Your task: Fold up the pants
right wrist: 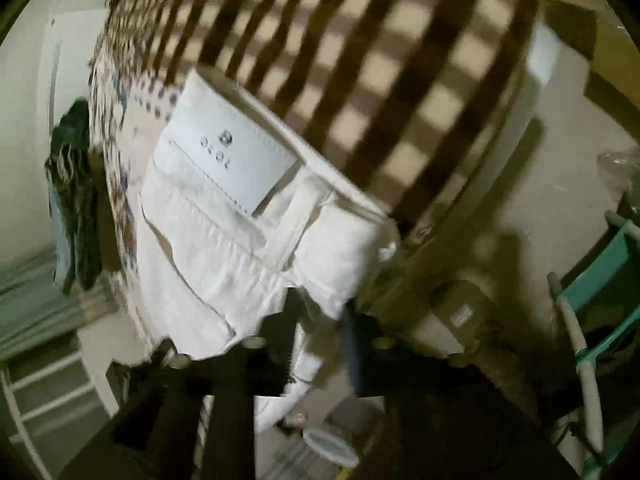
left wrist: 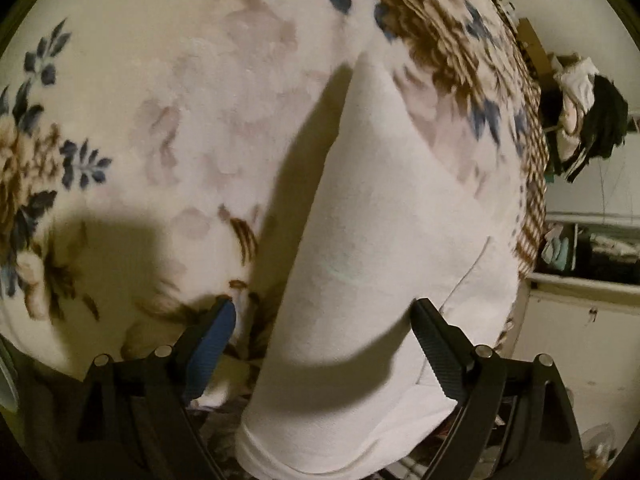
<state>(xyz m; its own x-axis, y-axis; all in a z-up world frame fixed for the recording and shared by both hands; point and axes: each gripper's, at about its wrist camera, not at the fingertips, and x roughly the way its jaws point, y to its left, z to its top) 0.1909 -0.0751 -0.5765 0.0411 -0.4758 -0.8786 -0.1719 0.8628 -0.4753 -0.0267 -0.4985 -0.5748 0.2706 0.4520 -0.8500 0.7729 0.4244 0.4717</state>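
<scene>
White pants (left wrist: 372,248) lie on a floral blanket (left wrist: 160,120), the leg running from upper centre down between my fingers. My left gripper (left wrist: 324,320) is open, its fingers wide apart on either side of the leg, just above the cloth. In the right wrist view the waistband end of the pants (right wrist: 224,216) shows a white label (right wrist: 236,156) and a belt loop. My right gripper (right wrist: 320,320) is closed on the waistband edge; the view is blurred.
The blanket's brown checked border (right wrist: 360,60) hangs at the bed edge. Dark clothes (left wrist: 596,120) hang at the right of the left view and also show in the right view (right wrist: 76,200). A teal chair (right wrist: 600,300) stands right. White shelving (left wrist: 592,272) is beside the bed.
</scene>
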